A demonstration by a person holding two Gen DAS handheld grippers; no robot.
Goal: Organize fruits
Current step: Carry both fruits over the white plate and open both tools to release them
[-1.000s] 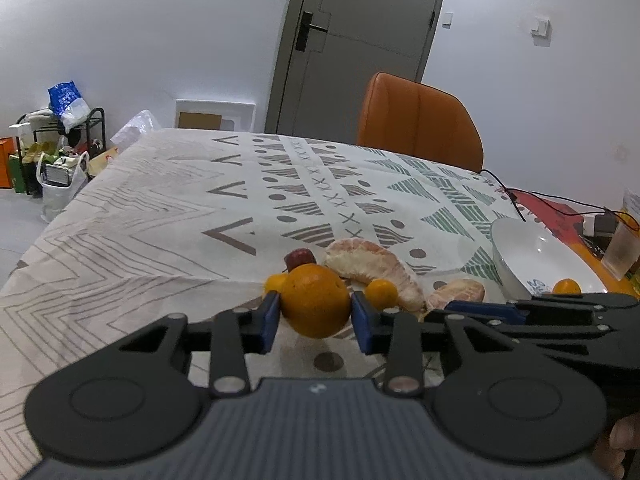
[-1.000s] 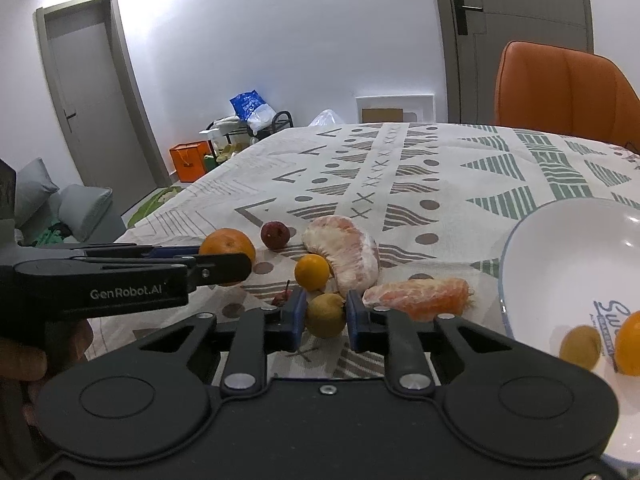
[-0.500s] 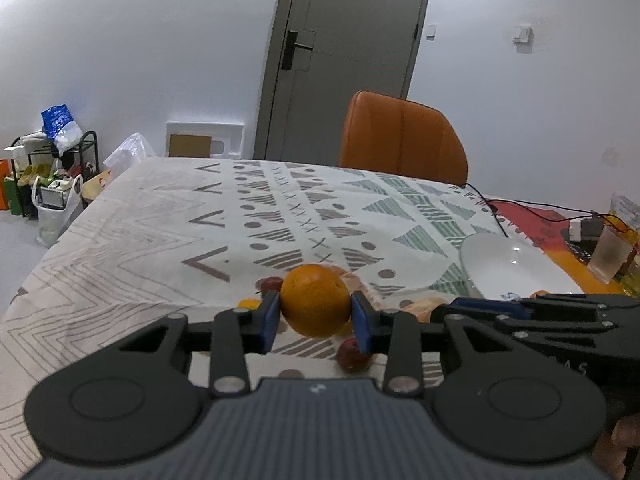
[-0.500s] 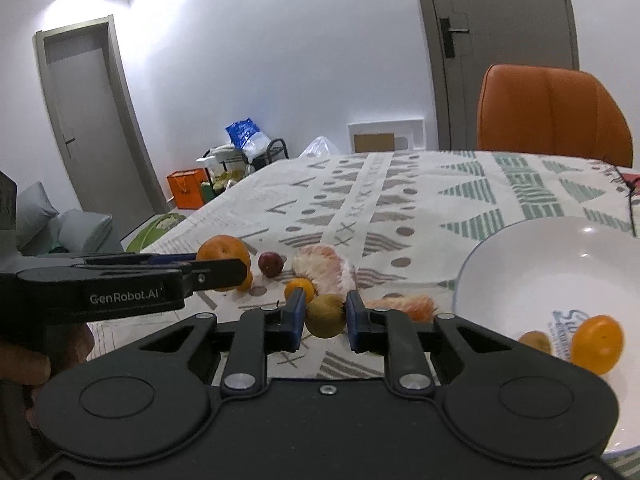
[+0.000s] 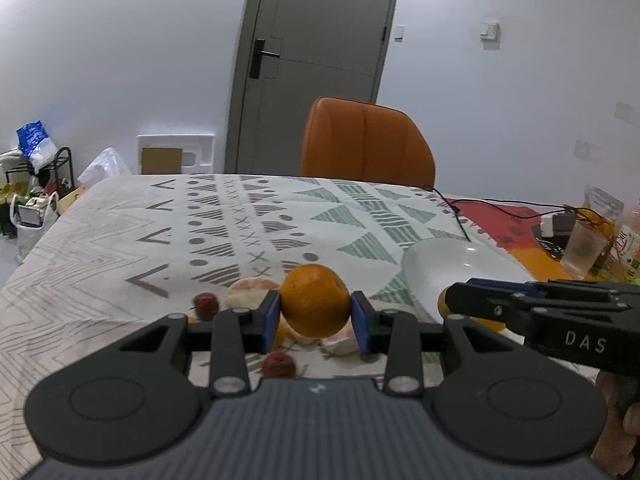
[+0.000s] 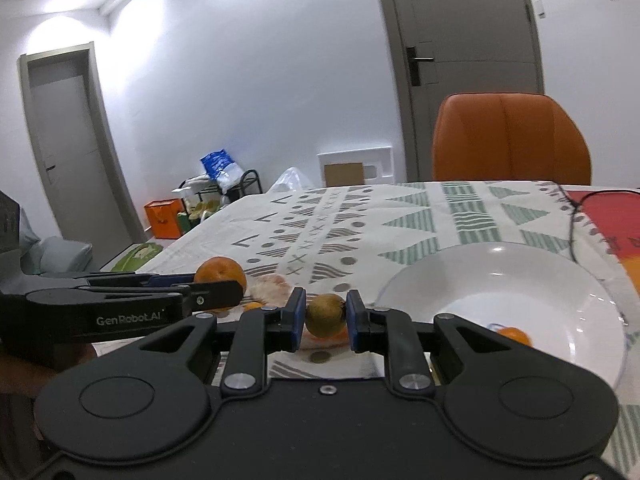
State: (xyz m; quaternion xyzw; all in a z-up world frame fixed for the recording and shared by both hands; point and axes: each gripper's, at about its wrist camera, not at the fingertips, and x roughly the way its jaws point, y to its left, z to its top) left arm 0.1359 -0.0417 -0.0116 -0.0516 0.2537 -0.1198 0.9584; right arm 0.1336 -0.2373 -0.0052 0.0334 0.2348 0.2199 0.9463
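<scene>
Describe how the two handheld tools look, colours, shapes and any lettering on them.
Both are matte black plastic. The left tool has blue pads on its fingers, angular black linkages with silver pivot screws, two round discs and a ribbed grey body. The right tool matches, with a smooth black body. White lettering shows on their sides: "GenRobot.AI" on the left, "DAS" on the right. No sleeves visible.

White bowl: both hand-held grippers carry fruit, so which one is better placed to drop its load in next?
Right, probably. The right hand-held gripper holds a small brown fruit with the bowl close beside it. The left hand-held gripper, gripping the orange, sits farther from the bowl, with the right one between.
</scene>
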